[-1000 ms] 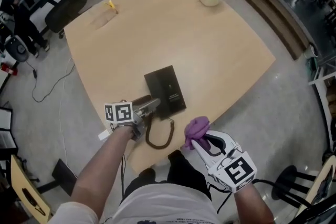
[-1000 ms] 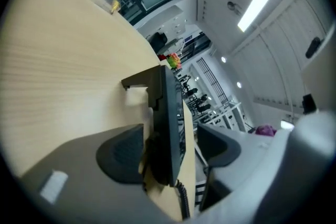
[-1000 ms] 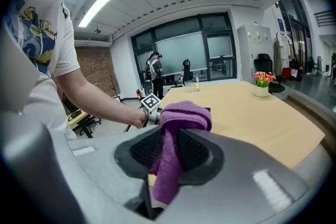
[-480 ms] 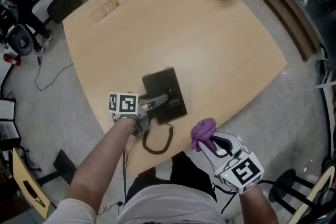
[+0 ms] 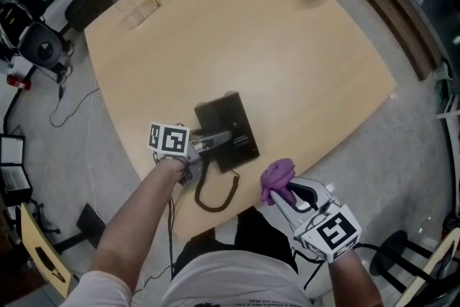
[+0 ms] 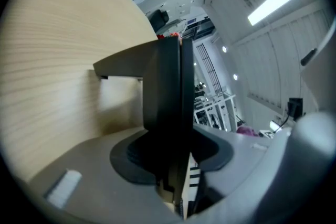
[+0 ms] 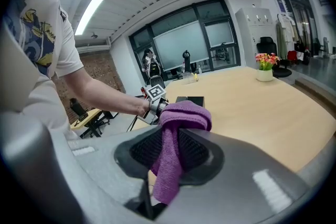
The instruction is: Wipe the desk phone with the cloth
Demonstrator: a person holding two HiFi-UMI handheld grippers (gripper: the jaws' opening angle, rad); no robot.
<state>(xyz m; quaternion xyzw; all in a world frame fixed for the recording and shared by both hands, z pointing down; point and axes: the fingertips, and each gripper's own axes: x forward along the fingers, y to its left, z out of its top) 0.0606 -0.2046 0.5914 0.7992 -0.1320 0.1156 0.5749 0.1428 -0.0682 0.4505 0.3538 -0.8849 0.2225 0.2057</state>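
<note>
Status: setup only, no wiping done as far as I can see. Left gripper point(image 5: 219, 138) is on the near left side of the desk phone point(image 5: 231, 124), which lies flat near the near edge of the table point(image 5: 287, 61). Its jaws have just been closing and now clamp a black slab of the phone. I can't tell whether that is the handset or the body edge. The coiled cord point(image 5: 215, 196) loops out toward me, just beside that grip. Right gripper point(image 5: 279, 192) is pinched tight on the purple cloth point(image 5: 277, 175), with a bunched wad sticking out past the tips. The cloth is near the phone but clear of it, hanging around the table edge to the phone's right. Left to do: bring the cloth onto the phone and wipe all of it. I'd guess the left grip is there to steady the phone.
</note>
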